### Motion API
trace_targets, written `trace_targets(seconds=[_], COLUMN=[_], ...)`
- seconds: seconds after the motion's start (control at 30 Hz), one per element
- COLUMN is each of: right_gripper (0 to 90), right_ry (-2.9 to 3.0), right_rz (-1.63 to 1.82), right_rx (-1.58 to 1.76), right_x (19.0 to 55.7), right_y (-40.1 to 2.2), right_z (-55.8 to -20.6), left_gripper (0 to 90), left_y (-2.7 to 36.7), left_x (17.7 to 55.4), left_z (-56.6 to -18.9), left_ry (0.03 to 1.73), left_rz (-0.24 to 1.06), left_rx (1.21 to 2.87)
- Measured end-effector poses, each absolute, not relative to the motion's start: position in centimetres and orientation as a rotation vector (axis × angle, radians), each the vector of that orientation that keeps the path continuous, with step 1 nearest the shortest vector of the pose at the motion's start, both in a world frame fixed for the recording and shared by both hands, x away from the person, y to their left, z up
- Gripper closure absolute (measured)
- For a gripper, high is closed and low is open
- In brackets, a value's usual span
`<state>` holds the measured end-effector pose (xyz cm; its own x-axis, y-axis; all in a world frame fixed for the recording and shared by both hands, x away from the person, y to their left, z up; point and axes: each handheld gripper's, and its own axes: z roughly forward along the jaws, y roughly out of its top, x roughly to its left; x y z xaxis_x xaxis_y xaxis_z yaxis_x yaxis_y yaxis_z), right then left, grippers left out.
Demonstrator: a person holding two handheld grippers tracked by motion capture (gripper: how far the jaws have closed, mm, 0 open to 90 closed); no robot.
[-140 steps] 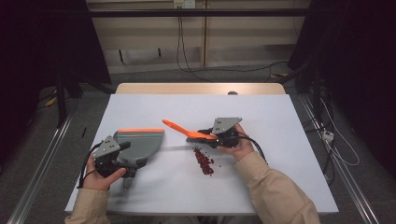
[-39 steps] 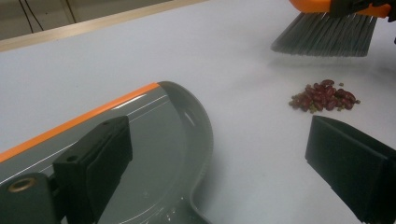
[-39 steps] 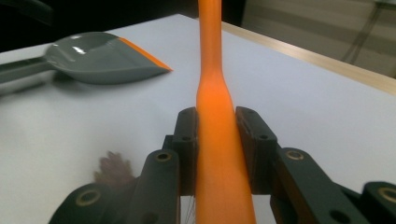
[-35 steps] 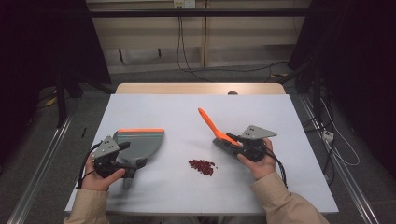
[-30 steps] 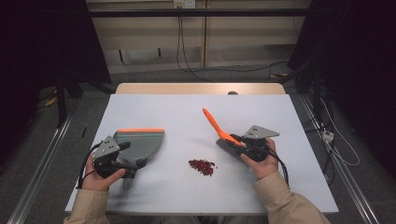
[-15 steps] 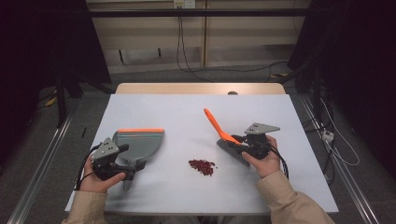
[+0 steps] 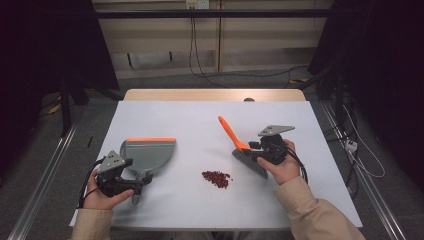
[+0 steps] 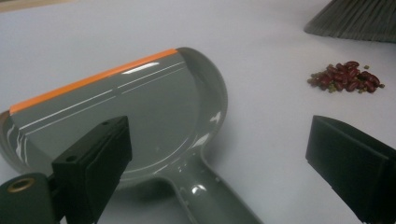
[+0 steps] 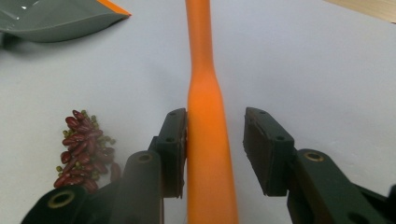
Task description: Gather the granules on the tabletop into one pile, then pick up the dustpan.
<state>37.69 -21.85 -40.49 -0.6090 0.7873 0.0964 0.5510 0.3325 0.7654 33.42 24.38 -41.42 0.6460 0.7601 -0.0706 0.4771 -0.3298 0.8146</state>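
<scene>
The counter [image 7: 200,120] is white and flat. A grey dustpan [image 7: 146,155] with an orange edge lies on it at the left. A small pile of red beans [image 7: 216,178] lies near the middle. The brush [image 7: 243,152] with an orange handle rests on it just right of the beans.

We see the white table [image 7: 210,125] evenly and softly lit from above, while the room around it sinks into near black — shadows on the tabletop stay faint. In the gripper views streaks of glare run across the grey dustpan [image 8: 140,107], and the nearest black jaws and the orange brush handle [image 9: 205,140] are soft, out of focus.
</scene>
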Motion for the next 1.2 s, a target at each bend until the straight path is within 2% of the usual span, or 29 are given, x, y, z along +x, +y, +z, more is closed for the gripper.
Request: trace_targets(seconds=[0.27,0.73,1.03,1.2], right_gripper=[60.3,60.0,59.6,59.5], right_ry=[2.312,2.315,2.320,2.319], right_rz=[1.143,1.142,1.144,1.140], right_rx=[1.189,1.172,1.159,1.169], right_x=[37.6,37.5,37.5,37.4], right_y=[-21.5,-21.2,-20.9,-20.9], right_z=[-40.5,-40.4,-40.6,-40.7], left_gripper=[12.5,13.7,17.4,23.5], left_y=[24.8,24.5,24.5,24.9], left_x=[33.2,32.5,32.3,32.4], left_z=[-42.4,-42.5,-43.2,-43.1], left_ry=[1.081,1.137,1.187,1.229], left_rz=[0.434,0.449,0.453,0.449], left_rx=[2.006,2.020,2.044,2.041])
